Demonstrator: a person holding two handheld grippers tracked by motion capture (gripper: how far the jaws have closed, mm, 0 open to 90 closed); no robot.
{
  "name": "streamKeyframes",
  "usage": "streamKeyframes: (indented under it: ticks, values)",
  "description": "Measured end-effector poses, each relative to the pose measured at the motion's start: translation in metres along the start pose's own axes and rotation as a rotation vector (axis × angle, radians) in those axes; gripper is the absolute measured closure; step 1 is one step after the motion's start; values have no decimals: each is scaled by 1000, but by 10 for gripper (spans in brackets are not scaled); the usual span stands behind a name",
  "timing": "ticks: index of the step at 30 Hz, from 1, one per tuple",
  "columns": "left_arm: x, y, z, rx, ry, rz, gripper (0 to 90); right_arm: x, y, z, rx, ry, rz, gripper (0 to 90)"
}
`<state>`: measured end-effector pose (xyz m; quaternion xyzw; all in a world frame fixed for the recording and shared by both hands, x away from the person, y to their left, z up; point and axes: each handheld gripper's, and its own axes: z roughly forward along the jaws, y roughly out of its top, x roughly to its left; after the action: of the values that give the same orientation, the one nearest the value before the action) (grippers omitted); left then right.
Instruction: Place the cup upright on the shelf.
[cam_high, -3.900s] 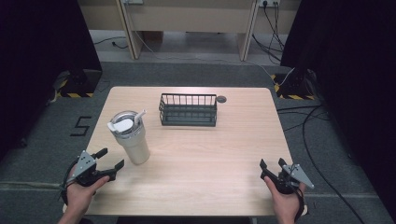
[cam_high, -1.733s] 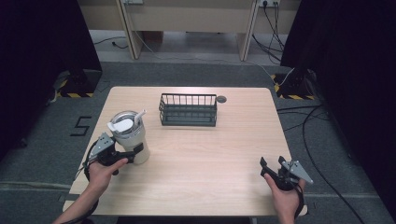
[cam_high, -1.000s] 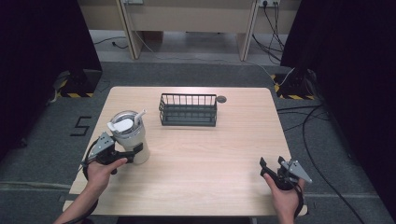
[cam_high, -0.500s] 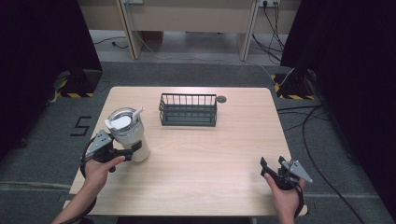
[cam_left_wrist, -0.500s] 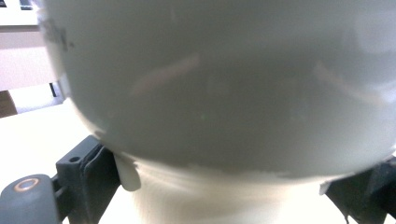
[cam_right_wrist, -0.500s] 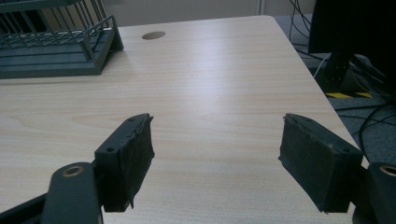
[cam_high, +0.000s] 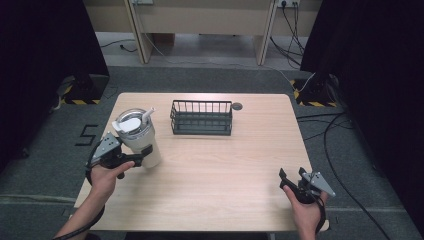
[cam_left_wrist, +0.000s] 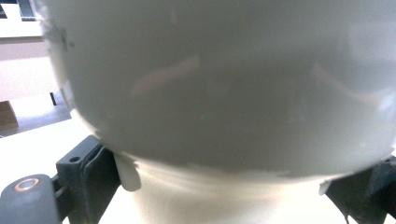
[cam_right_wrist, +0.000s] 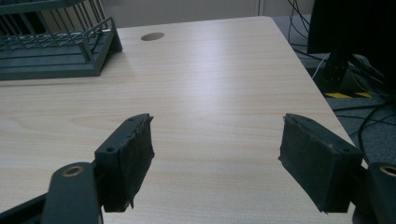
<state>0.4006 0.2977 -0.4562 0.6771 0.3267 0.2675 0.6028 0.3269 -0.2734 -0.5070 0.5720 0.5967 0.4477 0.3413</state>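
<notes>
1. A pale wooden table with rounded corners (cam_high: 215, 175) is standing on a grey carpeted floor (cam_high: 345, 150), with the person's forearms reaching in from the near edge.
2. The left gripper (cam_high: 142, 156) is clasping the lower body of a tall cream insulated tumbler with a clear lid and a white straw (cam_high: 137, 137), one jaw on each side of it.
3. The tumbler is tipping slightly to the left, near the table's left edge.
4. In the left gripper view, the tumbler's pale wall (cam_left_wrist: 224, 84) is looming right against the camera between the two black jaws.
5. The right gripper (cam_high: 292, 176) is hovering over the near right corner, its jaws spread wide with nothing between them.
6. A dark wire basket of rectangular shape (cam_high: 201, 118) is sitting at the far middle of the table, well apart from both grippers.
7. A small round grey cable hole (cam_high: 237, 106) is lying just beside the basket's far right corner.
</notes>
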Motion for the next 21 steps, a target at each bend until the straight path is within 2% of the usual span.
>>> streamKeyframes:
  ticks: [14, 21]
  values:
    - [1, 13, 20, -7, -6, -2, 93, 0, 0, 0, -5, 1, -2, 259]
    - [1, 21, 30, -7, -13, 11, 93, -1, 0, 1, -4, 0, -4, 259]
